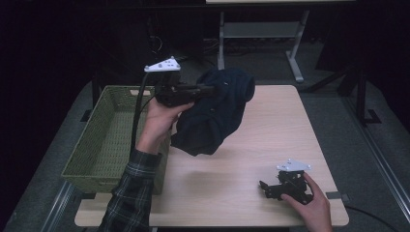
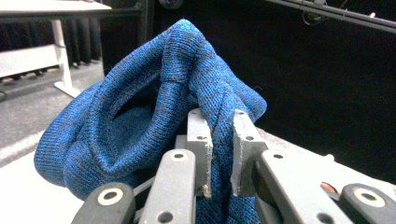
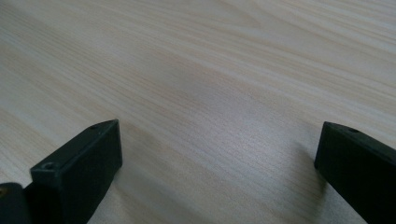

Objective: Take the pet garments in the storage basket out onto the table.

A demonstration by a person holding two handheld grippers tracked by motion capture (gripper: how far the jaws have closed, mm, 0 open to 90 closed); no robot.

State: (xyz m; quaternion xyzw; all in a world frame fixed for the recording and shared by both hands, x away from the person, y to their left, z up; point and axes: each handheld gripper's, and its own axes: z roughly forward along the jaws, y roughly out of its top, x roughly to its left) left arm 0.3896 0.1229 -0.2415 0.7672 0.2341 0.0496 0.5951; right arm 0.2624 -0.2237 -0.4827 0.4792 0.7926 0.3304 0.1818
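— Where is the blue knitted garment (image 1: 212, 113)?

— From above, it hangs off the left gripper (image 1: 211, 90), raised over the desk (image 1: 270, 130) beside the green basket (image 1: 109, 140).

— How firm is the hold?

— Its own view shows the fingers (image 2: 200, 140) pinching a knit fold. The right gripper (image 3: 217, 163) rests low on the desk, fingers spread wide, holding nothing.

Bare table (image 1: 270, 125) right of centre; left edge blocked.
Green basket (image 1: 111, 140) lines the left edge; the lifted blue sweater (image 1: 212, 113) hangs over the far-left area.
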